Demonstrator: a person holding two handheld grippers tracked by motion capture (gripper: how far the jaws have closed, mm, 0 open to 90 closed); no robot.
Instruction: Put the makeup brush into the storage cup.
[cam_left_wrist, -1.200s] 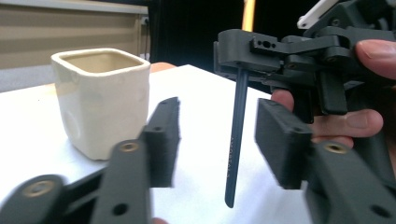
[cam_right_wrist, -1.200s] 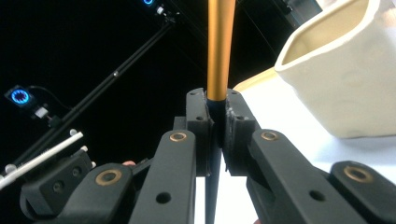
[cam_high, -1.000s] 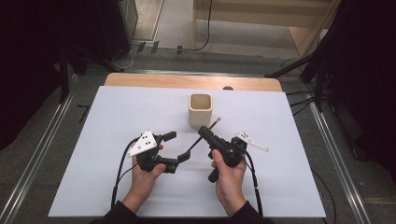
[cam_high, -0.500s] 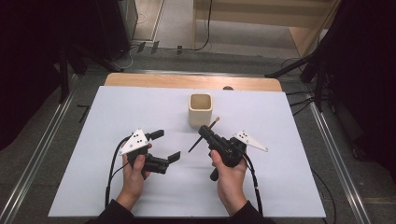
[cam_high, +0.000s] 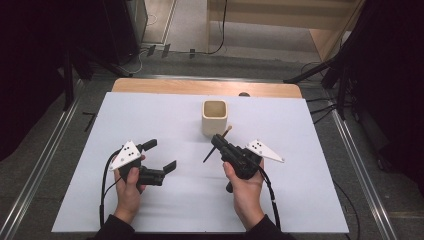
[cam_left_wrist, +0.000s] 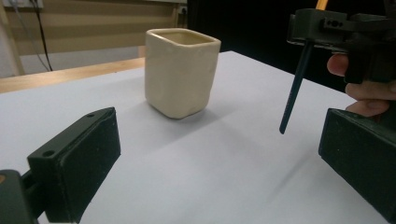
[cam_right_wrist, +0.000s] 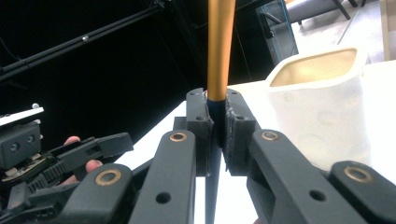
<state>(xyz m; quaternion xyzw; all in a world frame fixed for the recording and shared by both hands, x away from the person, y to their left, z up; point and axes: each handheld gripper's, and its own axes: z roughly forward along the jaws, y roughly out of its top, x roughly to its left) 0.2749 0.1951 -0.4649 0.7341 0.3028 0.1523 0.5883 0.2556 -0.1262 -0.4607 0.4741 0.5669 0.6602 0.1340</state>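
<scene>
Two tongs work over the white table sheet (cam_high: 300, 200). Nearest the person, the left gripper (cam_high: 161, 156) stands with jaws wide apart and nothing between them. Beyond it, the right gripper (cam_right_wrist: 217, 135) is clamped on a thin pencil-like stick, dark blue below and orange above (cam_high: 217, 145), near its middle, tip hanging clear of the sheet. Light and stiff, probably slick; a mid-shaft grip suits it. Just past the right jaws stands the cream square ceramic cup (cam_high: 215, 117).

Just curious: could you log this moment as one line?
right gripper: shut on pen | left gripper: open, holds nothing | cup: upright on table
</scene>
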